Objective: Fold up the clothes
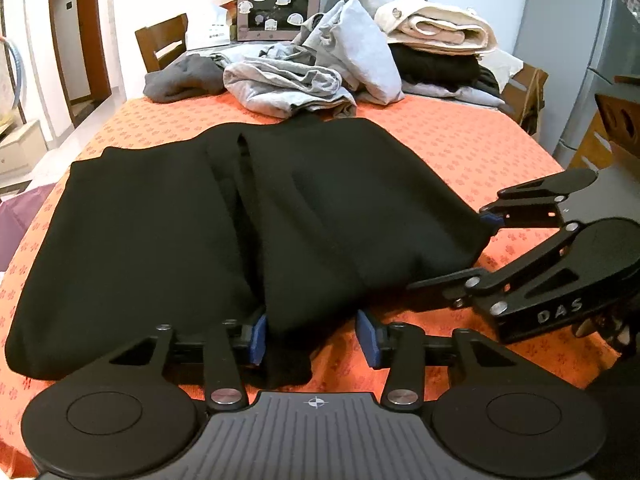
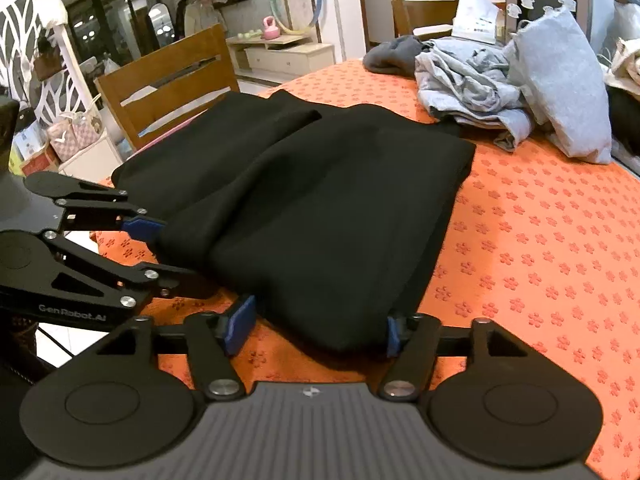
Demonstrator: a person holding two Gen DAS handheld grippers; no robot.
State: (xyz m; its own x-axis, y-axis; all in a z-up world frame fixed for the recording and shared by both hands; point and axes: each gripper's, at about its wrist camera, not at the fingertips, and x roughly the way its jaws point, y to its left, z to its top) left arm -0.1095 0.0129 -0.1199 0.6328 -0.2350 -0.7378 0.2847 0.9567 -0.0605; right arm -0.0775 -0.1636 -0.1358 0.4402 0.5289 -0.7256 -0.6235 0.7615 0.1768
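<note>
A black garment [image 1: 224, 216] lies partly folded on the orange tablecloth [image 1: 460, 148]; it also shows in the right wrist view [image 2: 320, 200]. My left gripper [image 1: 312, 338] is open, its blue pads on either side of the garment's near hem. My right gripper [image 2: 316, 328] is open too, its pads on either side of the garment's near right corner. In the left wrist view the right gripper [image 1: 460, 248] comes in from the right at that edge. In the right wrist view the left gripper [image 2: 160, 252] comes in from the left.
A pile of grey clothes [image 1: 296, 76] and a stack of folded cream and black items [image 1: 436, 44] lie at the table's far end. Wooden chairs [image 2: 168, 76] stand beside the table. A fridge [image 1: 600, 60] stands at the right.
</note>
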